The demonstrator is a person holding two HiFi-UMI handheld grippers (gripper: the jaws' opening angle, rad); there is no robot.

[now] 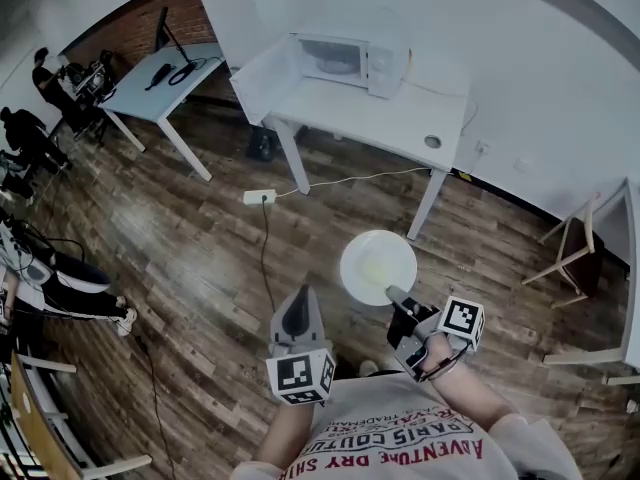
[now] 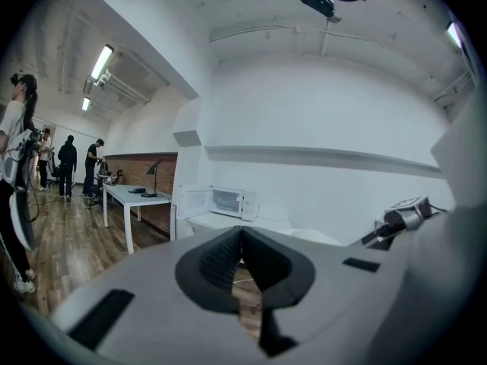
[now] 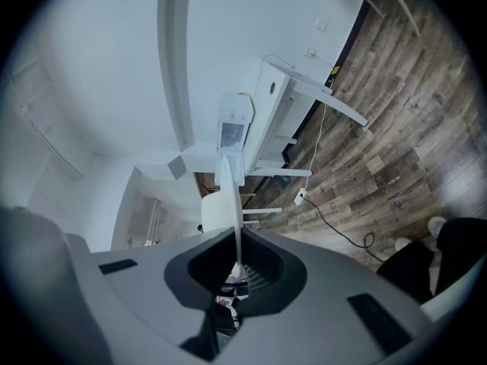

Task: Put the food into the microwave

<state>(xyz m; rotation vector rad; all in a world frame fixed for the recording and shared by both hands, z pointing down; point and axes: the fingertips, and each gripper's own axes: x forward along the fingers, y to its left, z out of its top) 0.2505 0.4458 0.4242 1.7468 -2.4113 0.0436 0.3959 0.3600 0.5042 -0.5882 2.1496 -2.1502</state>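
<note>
Right gripper (image 1: 392, 294): held out before my chest, turned on its side. Its fingers (image 3: 262, 268) were clenched on the near rim of the white plate (image 1: 378, 266). The plate hung level over the wooden floor (image 1: 200, 268), and the pale food on it was hard to make out.

Left gripper (image 1: 302, 293): alongside, fingers (image 2: 221, 261) pressed together, holding nothing.

Microwave (image 1: 345, 60): door open, on the white tabletop (image 1: 400, 118), well ahead of the plate.

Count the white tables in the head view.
2. The microwave table stands against the wall; the lamp table is farther left by the brick wall. A white edge at far right may be a third.
</note>
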